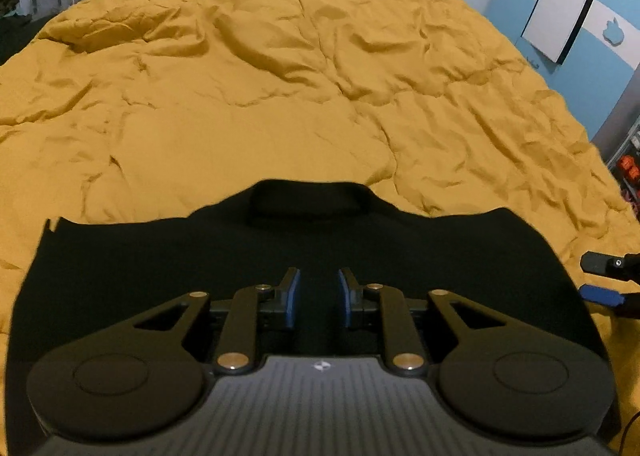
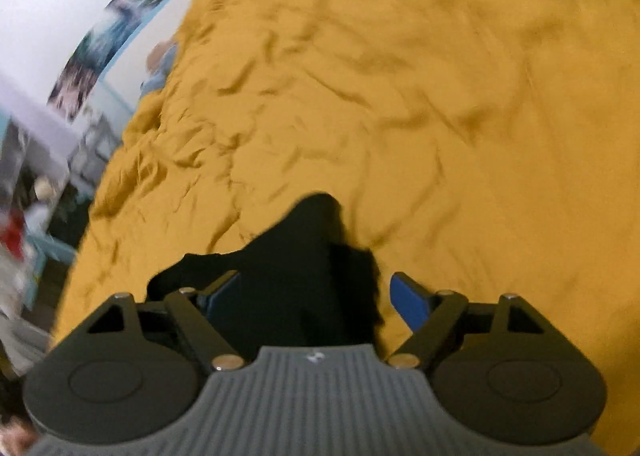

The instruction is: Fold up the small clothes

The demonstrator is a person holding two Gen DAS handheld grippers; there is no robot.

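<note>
Black garment [image 1: 304,252], limp and light (likely crease-prone), lies flat on the yellow bedspread [image 1: 280,96] under your released, empty left claw [image 1: 319,298] and right claw [image 2: 316,296], so pinch a hem corner.
</note>
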